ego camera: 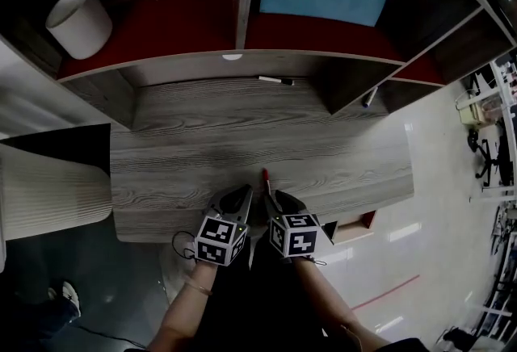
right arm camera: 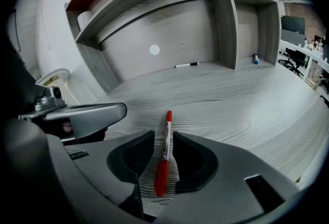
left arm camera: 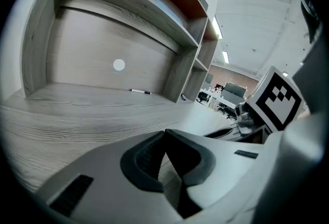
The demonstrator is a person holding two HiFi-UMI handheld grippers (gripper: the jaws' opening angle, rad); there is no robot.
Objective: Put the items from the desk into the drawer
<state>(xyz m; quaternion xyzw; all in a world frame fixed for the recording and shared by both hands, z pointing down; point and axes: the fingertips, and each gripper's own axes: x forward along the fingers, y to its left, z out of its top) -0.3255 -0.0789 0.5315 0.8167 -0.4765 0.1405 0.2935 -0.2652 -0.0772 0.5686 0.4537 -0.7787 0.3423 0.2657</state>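
A red marker (right arm camera: 164, 152) lies flat on the grey wooden desk (ego camera: 202, 148) near its front edge, tip pointing to the shelves; it also shows as the red marker (ego camera: 265, 178) in the head view. My right gripper (right arm camera: 163, 135) is open with the marker between its jaws, and the pads stand clear of it on both sides. Close to its left, my left gripper (left arm camera: 164, 133) is shut and holds nothing; it hangs just over the desk. From the head view the left gripper (ego camera: 242, 194) and right gripper (ego camera: 275, 199) sit side by side.
A black-and-white marker (ego camera: 276, 81) lies at the back under the shelf. A blue-capped pen (ego camera: 369, 97) rests in the right cubby. A white cylinder (ego camera: 78, 19) stands on the shelf. A red-lined drawer corner (ego camera: 355, 228) shows below the desk's front right.
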